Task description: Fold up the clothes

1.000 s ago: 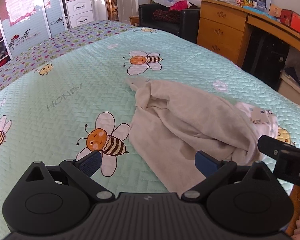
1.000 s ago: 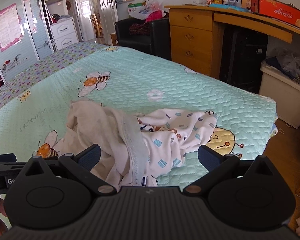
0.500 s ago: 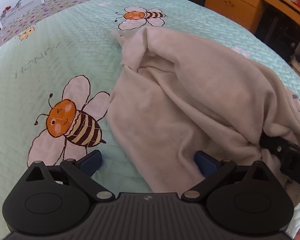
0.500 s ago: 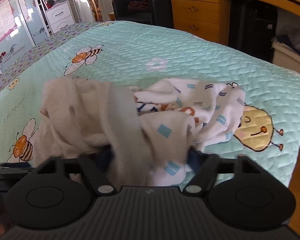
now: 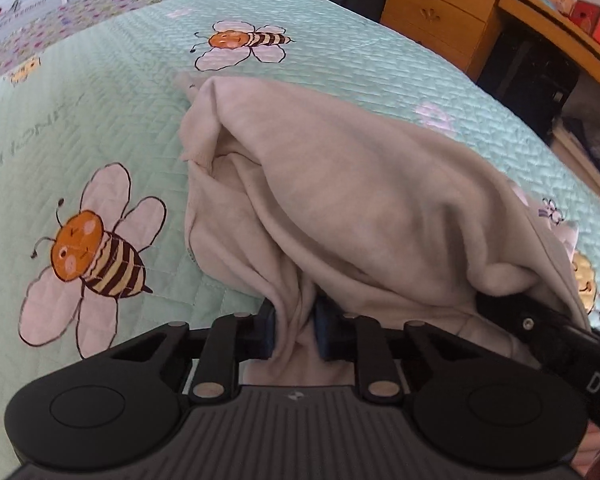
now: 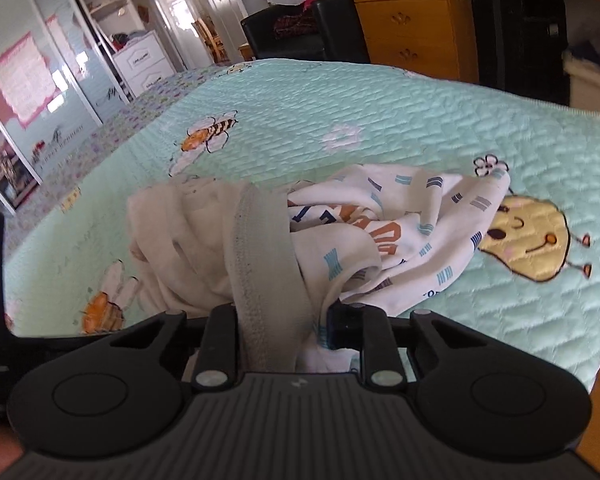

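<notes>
Between the closing jaws of your left gripper (image 5: 294, 330) you had a bunched fold of the beige garment (image 5: 352, 208), its pads pressing the cloth. Your right gripper (image 6: 284, 332) was closing too, on that garment's grey hem band (image 6: 260, 264). Beyond both, the beige garment lay crumpled on the bed (image 5: 100, 112), with a printed white garment (image 6: 400, 232) tangled just beside it. Soft, light and limp, the garment would likely sag, so hems and corners looked the best holds.

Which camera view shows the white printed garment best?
The right wrist view: the white printed garment lies there in full sight, beside the beige garment. In the left wrist view only a small white edge shows past the beige cloth.
</notes>
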Tool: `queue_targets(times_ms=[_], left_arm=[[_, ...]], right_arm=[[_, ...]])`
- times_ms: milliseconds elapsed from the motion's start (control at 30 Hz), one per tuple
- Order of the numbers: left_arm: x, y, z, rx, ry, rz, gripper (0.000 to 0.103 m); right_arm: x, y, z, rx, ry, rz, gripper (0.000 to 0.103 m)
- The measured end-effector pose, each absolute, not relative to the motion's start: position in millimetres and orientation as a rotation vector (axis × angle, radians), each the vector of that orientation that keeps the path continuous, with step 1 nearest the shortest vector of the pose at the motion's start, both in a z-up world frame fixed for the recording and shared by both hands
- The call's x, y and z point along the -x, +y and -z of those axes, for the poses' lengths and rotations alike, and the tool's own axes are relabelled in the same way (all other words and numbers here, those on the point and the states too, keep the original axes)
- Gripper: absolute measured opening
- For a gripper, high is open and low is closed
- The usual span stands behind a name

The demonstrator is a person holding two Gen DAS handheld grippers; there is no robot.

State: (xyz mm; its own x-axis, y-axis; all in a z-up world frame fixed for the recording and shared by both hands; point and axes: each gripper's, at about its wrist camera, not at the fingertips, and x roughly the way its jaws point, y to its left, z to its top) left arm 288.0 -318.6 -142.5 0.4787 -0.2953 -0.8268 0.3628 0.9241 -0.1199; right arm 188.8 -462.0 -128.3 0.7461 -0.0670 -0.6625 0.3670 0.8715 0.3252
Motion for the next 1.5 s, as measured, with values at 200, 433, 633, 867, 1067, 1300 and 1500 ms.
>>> queue_targets(times_ms=[200,433,633,867,1067,1300,1500], left_arm=[[-271,-324,147,-0.157,0.913,0.446,0.033],[-265,-312,137,-0.149,0.891,0.498,0.007],[-240,-279,120,-0.101,0.78,0.528,0.006],[-195,-217,86,-0.024,0.672,0.526,0.006],[-145,-128,50,0.028,0.599,0.447,0.006],[-70,21,3,0.078,0.532,0.238,0.006],[0,136,-32,0.099,0.496,0.011,0.007]], right_arm=[[-181,-461,127,-0.49,0.687,0.244,0.025],[-175,-455,116,-0.467,0.65,0.248,0.022],[-152,-431,91,-0.405,0.578,0.208,0.022],[-117,-390,53,-0.37,0.515,0.105,0.022],[-90,-336,14,-0.322,0.481,-0.042,0.022],[-64,-229,-28,-0.268,0.446,-0.284,0.022],[-48,-113,-59,-0.202,0.428,-0.506,0.022]])
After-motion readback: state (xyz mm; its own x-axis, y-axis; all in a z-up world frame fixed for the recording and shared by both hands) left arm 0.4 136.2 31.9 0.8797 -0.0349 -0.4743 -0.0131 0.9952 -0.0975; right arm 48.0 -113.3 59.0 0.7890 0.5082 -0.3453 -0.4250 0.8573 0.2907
